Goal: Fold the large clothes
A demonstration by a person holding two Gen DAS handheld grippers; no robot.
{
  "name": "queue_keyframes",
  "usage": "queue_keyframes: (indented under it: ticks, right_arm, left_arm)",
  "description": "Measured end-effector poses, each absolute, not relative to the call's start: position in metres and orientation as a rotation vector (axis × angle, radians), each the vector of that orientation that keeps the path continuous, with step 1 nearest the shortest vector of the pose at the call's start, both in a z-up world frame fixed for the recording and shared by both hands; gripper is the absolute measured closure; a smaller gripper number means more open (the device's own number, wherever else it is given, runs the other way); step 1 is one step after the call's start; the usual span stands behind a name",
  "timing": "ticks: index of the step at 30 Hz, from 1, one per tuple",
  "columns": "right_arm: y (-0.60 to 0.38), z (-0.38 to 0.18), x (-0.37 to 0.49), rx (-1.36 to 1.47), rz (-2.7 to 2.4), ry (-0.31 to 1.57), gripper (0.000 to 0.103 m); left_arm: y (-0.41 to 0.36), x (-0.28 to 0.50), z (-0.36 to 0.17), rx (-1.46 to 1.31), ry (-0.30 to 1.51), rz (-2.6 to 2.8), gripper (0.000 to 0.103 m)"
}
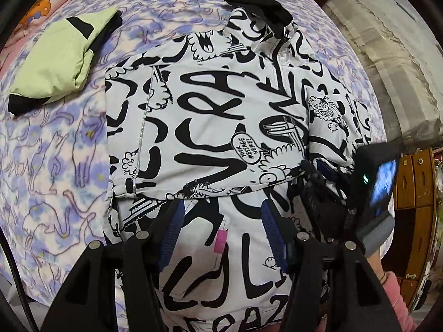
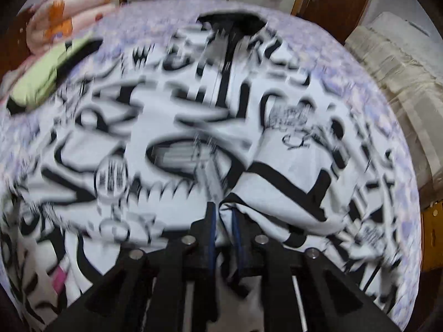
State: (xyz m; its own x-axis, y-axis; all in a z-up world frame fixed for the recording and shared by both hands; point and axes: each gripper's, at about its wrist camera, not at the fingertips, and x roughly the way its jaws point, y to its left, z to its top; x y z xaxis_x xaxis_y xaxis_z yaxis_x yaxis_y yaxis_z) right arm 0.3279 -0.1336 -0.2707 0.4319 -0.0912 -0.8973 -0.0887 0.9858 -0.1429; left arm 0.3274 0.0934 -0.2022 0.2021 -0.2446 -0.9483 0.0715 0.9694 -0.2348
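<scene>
jacket (image 1: 210, 116): black-and-white graffiti print, lying flat on the bed, collar at the far end, zip up the middle. This is my landmark for everything below.
sleeve (image 1: 171, 127): I see the left one folded across the jacket front, cuff edge near the hem side.
left gripper (image 1: 220, 229): over the jacket's near part, pointing steeply down; fingers stand apart w/ printed cloth showing between them, pads not pressing on anything I can see.
right gripper (image 2: 223, 221): at the jacket's right side, low over the cloth. Picture badly blurred. Blue pads nearly together; a fold of jacket cloth sits at the tips, but can't tell if it's pinched or just lying there.
right gripper, other view (image 1: 332, 182): shows at the jacket's right edge, w/ camera screen lit.
pink tag (image 1: 221, 240): on the jacket's near part, between the left fingers in view.
green garment (image 1: 63, 55): folded, left of the jacket, well apart.
bedsheet (image 1: 55, 149): purple cat print, under the jacket.
pink sleeve (image 1: 398, 298): person's arm, right of the jacket's near end.
</scene>
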Motion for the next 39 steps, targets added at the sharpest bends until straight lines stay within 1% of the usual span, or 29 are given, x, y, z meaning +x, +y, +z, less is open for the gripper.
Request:
queue_keyframes:
  ticks: [2,4,7,13,16,23,27,30,34,39]
  right_arm:
    - [-0.136,-0.27,0.314,-0.117,0.04,1.1,0.059]
    - [-0.142,-0.263,0.302,-0.057,0.086,1.084,0.053]
    - [-0.153,-0.252,0.295,-0.002,0.091,1.086,0.053]
    - [-0.211,-0.238,0.277,0.119,0.044,1.082,0.052]
    - [-0.246,-0.241,0.272,0.139,0.035,1.108,0.052]
    - [-0.315,-0.237,0.257,0.136,0.064,1.136,0.052]
    - [-0.345,-0.238,0.255,0.137,0.068,1.133,0.052]
    - [-0.366,-0.241,0.254,0.171,0.066,1.13,0.052]
    - [-0.384,-0.246,0.256,0.24,0.103,1.125,0.052]
    - [-0.384,-0.251,0.257,0.227,0.138,1.13,0.052]
  left_arm:
    - [0.088,0.327,-0.206,-0.136,1.354,-0.223,0.047]
    - [0.078,0.327,-0.209,-0.125,1.358,-0.236,0.047]
    - [0.051,0.327,-0.213,-0.08,1.364,-0.275,0.047]
    - [-0.035,0.314,-0.214,0.026,1.28,-0.354,0.047]
    - [-0.081,0.306,-0.214,0.129,1.21,-0.368,0.047]
    - [-0.175,0.289,-0.233,0.48,1.052,-0.389,0.047]
    - [-0.21,0.283,-0.251,0.661,0.942,-0.379,0.048]
    - [-0.226,0.282,-0.268,0.751,0.899,-0.38,0.048]
    - [-0.242,0.286,-0.289,0.852,0.901,-0.387,0.048]
    - [-0.256,0.291,-0.296,0.92,0.863,-0.407,0.048]
